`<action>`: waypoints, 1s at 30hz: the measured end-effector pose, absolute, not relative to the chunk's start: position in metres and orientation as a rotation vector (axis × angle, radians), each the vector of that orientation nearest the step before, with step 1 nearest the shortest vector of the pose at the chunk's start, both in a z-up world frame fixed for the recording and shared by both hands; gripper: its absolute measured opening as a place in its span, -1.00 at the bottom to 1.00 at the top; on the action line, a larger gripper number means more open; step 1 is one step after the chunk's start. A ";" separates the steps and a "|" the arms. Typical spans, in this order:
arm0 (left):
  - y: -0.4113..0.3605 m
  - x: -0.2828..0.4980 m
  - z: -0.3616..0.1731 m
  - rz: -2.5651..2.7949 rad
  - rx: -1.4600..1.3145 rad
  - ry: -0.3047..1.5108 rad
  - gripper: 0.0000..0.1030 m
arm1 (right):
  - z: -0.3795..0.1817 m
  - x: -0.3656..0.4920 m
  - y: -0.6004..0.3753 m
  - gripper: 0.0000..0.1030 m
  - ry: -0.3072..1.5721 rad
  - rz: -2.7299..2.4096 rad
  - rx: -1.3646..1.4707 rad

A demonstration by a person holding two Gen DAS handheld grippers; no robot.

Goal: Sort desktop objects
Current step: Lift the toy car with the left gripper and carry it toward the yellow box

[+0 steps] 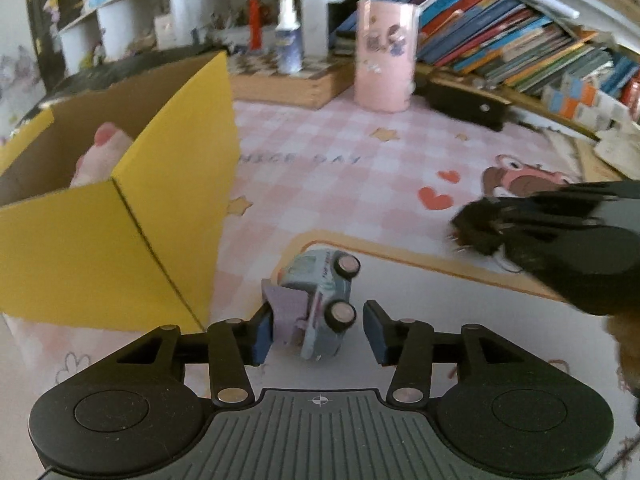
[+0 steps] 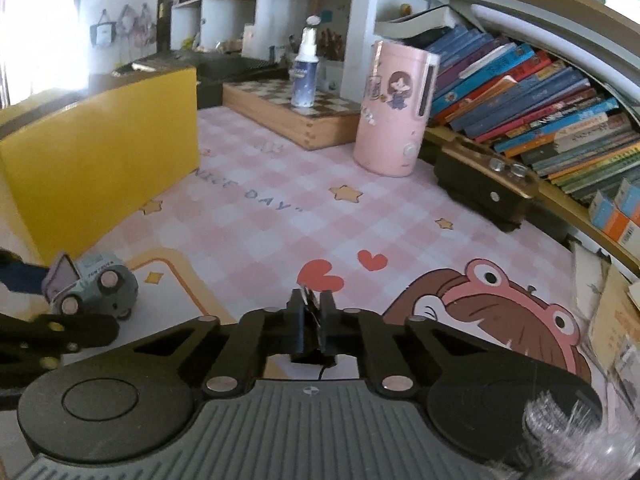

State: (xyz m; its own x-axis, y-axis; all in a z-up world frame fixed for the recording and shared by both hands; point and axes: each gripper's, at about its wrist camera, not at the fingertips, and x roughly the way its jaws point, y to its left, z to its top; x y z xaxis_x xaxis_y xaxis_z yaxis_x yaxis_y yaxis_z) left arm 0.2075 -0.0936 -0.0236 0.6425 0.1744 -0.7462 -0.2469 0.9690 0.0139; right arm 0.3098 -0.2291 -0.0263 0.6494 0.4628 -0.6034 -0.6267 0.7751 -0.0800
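Toy car (image 1: 320, 304) tipped on its side between the left gripper's (image 1: 318, 332) parted jaws.
Right gripper (image 2: 313, 322) pinched together, perhaps on a small dark clip; mat (image 2: 280, 216) reads "NICE DAY".

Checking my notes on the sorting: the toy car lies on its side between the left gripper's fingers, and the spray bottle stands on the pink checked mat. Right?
Not quite. The toy car does lie on its side between the left gripper's fingers, but the spray bottle stands on the wooden chessboard box, not on the pink checked mat. The right wrist view shows this.
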 end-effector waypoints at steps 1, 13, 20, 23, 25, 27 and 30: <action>-0.092 0.209 -0.026 0.246 -0.103 0.850 -0.09 | -0.024 0.309 -0.231 -0.95 0.598 0.623 -0.285; -0.091 0.210 -0.025 0.228 -0.112 0.837 -0.26 | -0.014 0.287 -0.243 -0.97 0.621 0.618 -0.214; -0.092 0.196 -0.001 0.144 -0.175 0.763 -0.26 | -0.003 0.280 -0.246 -0.97 0.622 0.604 -0.164; -0.094 0.189 0.008 0.118 -0.186 0.735 -0.25 | 0.002 0.272 -0.249 -0.97 0.629 0.608 -0.143; -0.093 0.185 0.011 0.110 -0.197 0.724 -0.25 | 0.005 0.266 -0.249 -0.97 0.641 0.612 -0.127; -0.091 0.180 0.012 0.110 -0.208 0.716 -0.25 | 0.007 0.260 -0.249 -0.97 0.649 0.614 -0.118; -0.089 0.173 0.012 0.114 -0.224 0.712 -0.25 | 0.010 0.248 -0.247 -0.97 0.655 0.620 -0.111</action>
State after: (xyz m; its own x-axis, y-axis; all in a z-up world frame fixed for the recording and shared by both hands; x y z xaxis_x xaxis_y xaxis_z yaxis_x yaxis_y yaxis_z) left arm 0.1727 -0.0887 0.0116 0.7524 0.0277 -0.6581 -0.1797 0.9699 -0.1647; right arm 0.2480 -0.2473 0.0105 0.6209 0.5039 -0.6005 -0.5719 0.8151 0.0926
